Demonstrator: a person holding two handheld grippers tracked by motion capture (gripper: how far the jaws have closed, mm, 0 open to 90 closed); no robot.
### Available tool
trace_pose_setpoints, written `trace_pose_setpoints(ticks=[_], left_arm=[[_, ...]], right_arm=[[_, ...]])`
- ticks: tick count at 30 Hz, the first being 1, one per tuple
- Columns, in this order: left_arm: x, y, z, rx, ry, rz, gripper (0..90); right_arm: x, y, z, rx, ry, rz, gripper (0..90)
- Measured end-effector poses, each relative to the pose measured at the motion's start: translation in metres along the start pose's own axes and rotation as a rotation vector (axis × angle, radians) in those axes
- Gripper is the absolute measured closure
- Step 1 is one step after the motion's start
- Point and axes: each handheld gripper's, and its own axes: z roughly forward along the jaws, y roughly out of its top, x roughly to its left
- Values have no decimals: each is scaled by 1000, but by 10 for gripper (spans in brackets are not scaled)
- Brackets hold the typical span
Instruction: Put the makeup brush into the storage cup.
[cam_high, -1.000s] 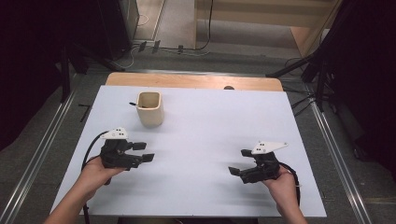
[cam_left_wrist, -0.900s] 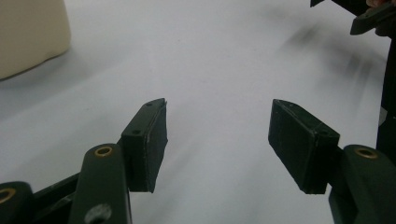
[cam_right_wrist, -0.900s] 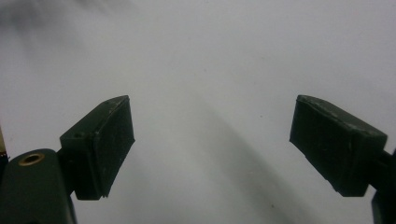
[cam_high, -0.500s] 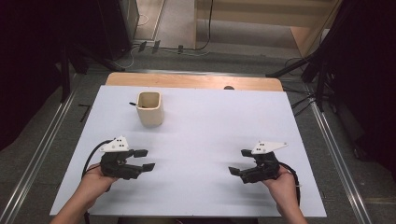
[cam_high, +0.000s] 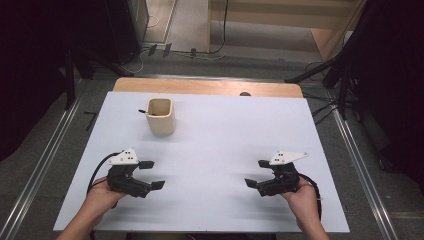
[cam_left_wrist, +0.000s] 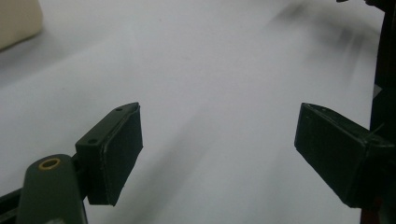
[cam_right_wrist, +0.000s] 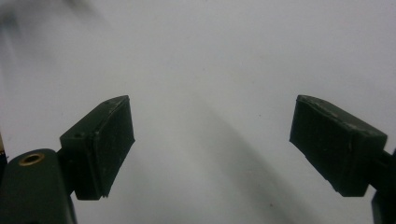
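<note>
Our left gripper (cam_high: 150, 175) jaws just opened wide (nothing between), our right gripper (cam_high: 256, 174) gaping too, beige cup (cam_high: 160, 116) well beyond

A white surface (cam_high: 225, 150) lies over a wooden top, whose bare strip (cam_high: 207, 87) shows along the far edge; a small dark round mark (cam_high: 244, 93) sits on that strip; grey floor (cam_high: 40, 170) surrounds the surface on both sides, crossed by metal rails (cam_high: 44, 165) running away from the viewer (one on each flank); beyond the far edge, cables (cam_high: 220, 45) trail over a paler floor toward light wooden furniture (cam_high: 280, 12); dark stand legs (cam_high: 345, 70) rise at the right; black cabinets or drapes (cam_high: 30, 60) darken the left and right margins; light falls evenly from above, leaving soft shadows.
</note>
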Motion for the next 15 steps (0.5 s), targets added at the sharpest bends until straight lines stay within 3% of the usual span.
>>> trace_pose_setpoints(ticks=[10, 15], left_arm=[[1, 1, -3, -20, 5, 13, 156], [2, 0, -4, -6, 20, 13, 157]], right_arm=[[0, 0, 0, 5, -1, -2, 144], [0, 0, 0, 5, -1, -3, 144]])
